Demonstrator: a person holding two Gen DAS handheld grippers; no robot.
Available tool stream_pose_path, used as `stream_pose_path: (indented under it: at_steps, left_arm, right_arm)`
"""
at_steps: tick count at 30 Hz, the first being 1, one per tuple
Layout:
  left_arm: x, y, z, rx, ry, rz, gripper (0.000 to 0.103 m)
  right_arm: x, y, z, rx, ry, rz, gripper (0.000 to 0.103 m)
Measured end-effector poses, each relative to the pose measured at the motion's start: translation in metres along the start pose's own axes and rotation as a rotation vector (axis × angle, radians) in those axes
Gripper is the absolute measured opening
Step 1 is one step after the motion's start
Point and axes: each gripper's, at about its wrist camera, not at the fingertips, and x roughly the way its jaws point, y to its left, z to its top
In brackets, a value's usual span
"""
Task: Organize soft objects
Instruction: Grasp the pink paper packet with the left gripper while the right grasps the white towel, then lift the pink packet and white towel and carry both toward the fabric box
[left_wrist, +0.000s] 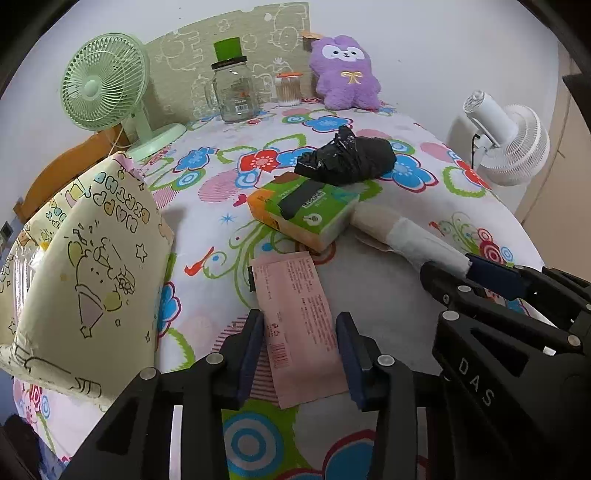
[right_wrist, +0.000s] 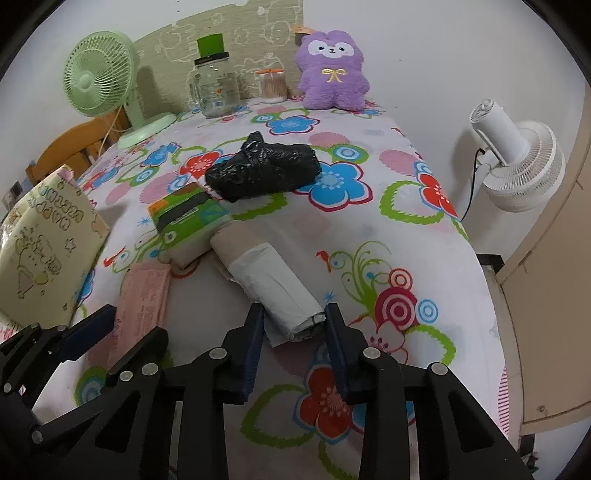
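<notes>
Left wrist view: left gripper (left_wrist: 301, 347) low over flowered tablecloth (left_wrist: 207, 221), blue pads (left_wrist: 249, 354) narrowed onto both long edges of pink packet (left_wrist: 299, 325). Packet flat on cloth, near half between fingers, far half reaching toward green tissue pack (left_wrist: 306, 210). Pads touching packet's sides, by all appearance gripping it. No earlier picture to compare.

Right wrist view: right gripper (right_wrist: 293, 332) set on near end of white paper roll (right_wrist: 277, 288). Roll lying on cloth, pointing away and to the left, its bare cardboard end just beside tissue pack (right_wrist: 188, 218). Left pad (right_wrist: 255, 343) against roll's side, right pad (right_wrist: 334, 339) at its end face; closed on it, loose sheet of paper trailing under left finger. Same grip seen from left wrist view at right edge: roll's white end (left_wrist: 432, 251) caught in right gripper (left_wrist: 476, 269).

Farther back: crumpled black plastic bag (right_wrist: 262, 170) resting partly on tissue pack's far edge. Purple plush toy (right_wrist: 332, 70) upright against wall at table's back edge. Beside it a small jar of cotton swabs (right_wrist: 273, 86), then glass jar with green lid (right_wrist: 216, 81), then green desk fan (right_wrist: 107, 81). Cream cartoon-printed bag (left_wrist: 92, 266) standing at left, well apart from pink packet. White fan (right_wrist: 517, 162) off table at right.
</notes>
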Motion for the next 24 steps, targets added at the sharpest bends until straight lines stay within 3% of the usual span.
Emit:
stream_pose_path:
  at_steps: [6,24]
  left_arm:
    - [-0.006,-0.002,-0.005,0.013,0.009,-0.023,0.040]
    - [-0.058,-0.002,-0.009,0.027,-0.083,-0.066,0.040]
  right_arm:
    - [-0.013,0.005,-0.007,-0.010,-0.015,0.008,0.033]
    - [-0.070,0.013,-0.015,0.015,-0.098,-0.011,0.033]
